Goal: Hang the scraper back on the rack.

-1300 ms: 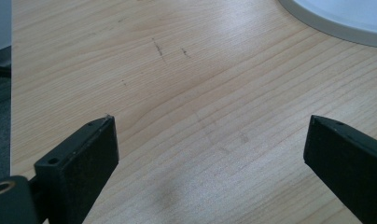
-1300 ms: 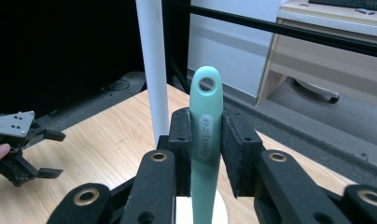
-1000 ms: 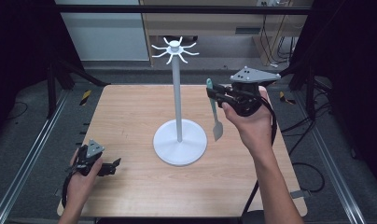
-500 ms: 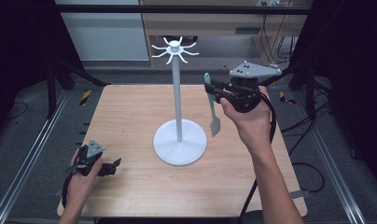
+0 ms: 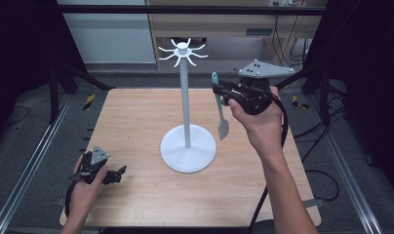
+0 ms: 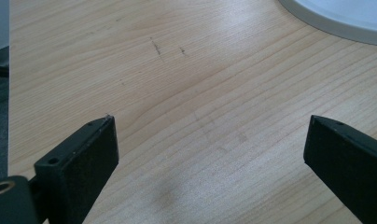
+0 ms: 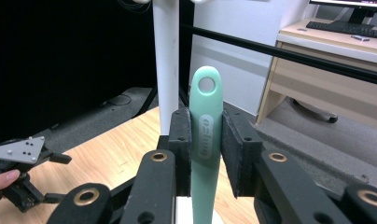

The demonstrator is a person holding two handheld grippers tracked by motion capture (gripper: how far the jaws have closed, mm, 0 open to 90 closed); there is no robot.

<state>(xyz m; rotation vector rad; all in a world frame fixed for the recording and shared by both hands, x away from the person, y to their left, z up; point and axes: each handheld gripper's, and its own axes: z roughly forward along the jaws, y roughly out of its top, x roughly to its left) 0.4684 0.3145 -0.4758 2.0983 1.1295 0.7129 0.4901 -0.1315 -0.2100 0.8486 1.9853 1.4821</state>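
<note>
Right tongs [image 7: 206,154] clamping green spatula [image 7: 205,140], embossed handle lettering unreadable, left tongs [image 6: 210,149] released

**The Room Around the Table**

A light wood table [image 5: 136,122] stood on a dark grey floor [image 5: 29,141]. Behind it was a tan desk [image 5: 224,22] with a keyboard [image 7: 347,27]. The sides of the room were dark.
</note>
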